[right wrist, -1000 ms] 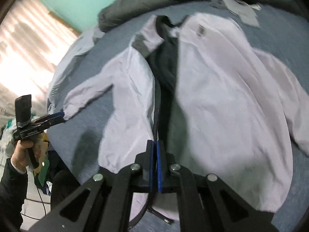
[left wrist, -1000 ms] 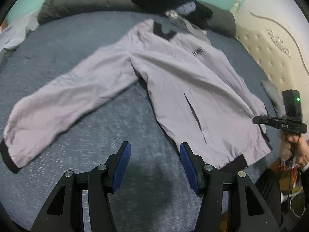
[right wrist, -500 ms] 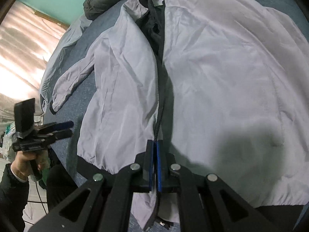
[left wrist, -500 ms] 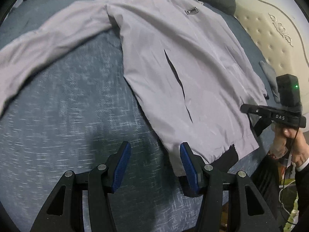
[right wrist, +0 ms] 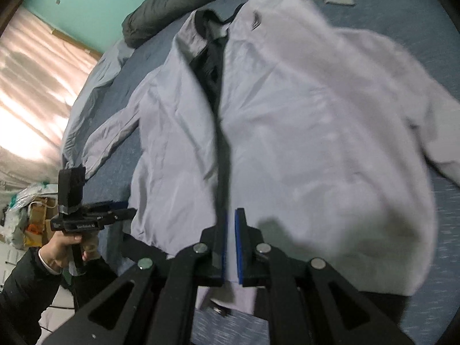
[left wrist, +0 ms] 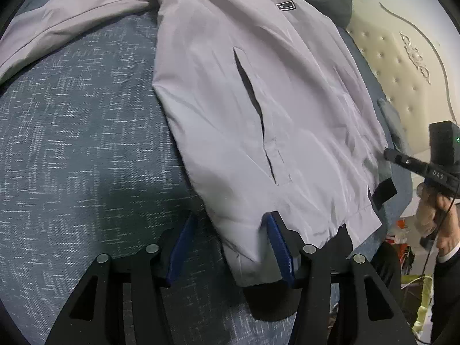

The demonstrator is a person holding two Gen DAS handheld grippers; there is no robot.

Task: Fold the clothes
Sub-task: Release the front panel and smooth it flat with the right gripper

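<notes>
A light grey jacket (left wrist: 230,92) with black collar and black hem band lies spread front-up on a blue bed (left wrist: 72,143). My left gripper (left wrist: 227,247) is open, its blue pads either side of the jacket's bottom left hem corner. My right gripper (right wrist: 231,241) has its jaws a narrow gap apart at the bottom of the front opening (right wrist: 221,149), with the jacket's edge between the pads (right wrist: 240,247); the frame is blurred. The jacket (right wrist: 316,143) fills the right wrist view. Each gripper shows in the other's view, the right one (left wrist: 402,162) and the left one (right wrist: 115,215).
Dark clothes and a grey pillow (right wrist: 172,3) lie at the far end of the bed. A cream tufted headboard (left wrist: 402,57) stands at the right. Bags and clutter (right wrist: 26,215) sit on the floor beyond the bed's edge.
My left gripper has moved forward onto the jacket's hem corner, which now sits between its pads. My right gripper's jaws have parted slightly from fully shut.
</notes>
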